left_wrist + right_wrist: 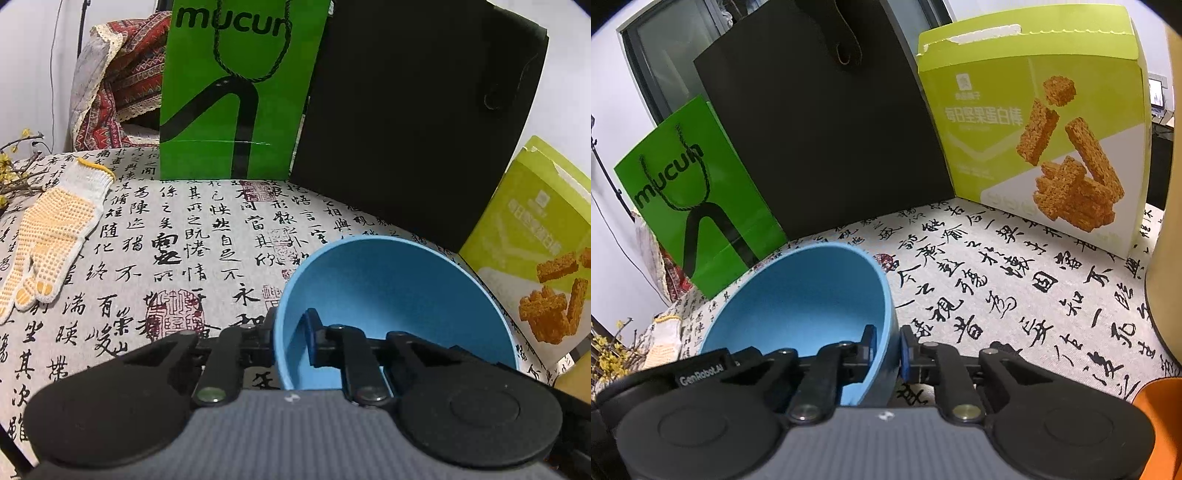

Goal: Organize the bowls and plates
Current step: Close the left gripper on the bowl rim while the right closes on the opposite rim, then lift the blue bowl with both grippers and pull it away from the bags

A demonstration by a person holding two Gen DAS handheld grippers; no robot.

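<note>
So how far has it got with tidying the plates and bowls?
Nothing looks put away yet: no stack or plate shows in either view. In hand: the left tool and the right tool each pinch the wall of a blue bowl, one finger inside, one outside. I can't tell if it's one bowl or two. Placing it is still left.

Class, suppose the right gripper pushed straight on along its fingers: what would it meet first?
The right gripper is already clamped on the blue bowl's wall, so the bowl comes first; beyond lies the calligraphy cloth, probably then the black bag.
</note>
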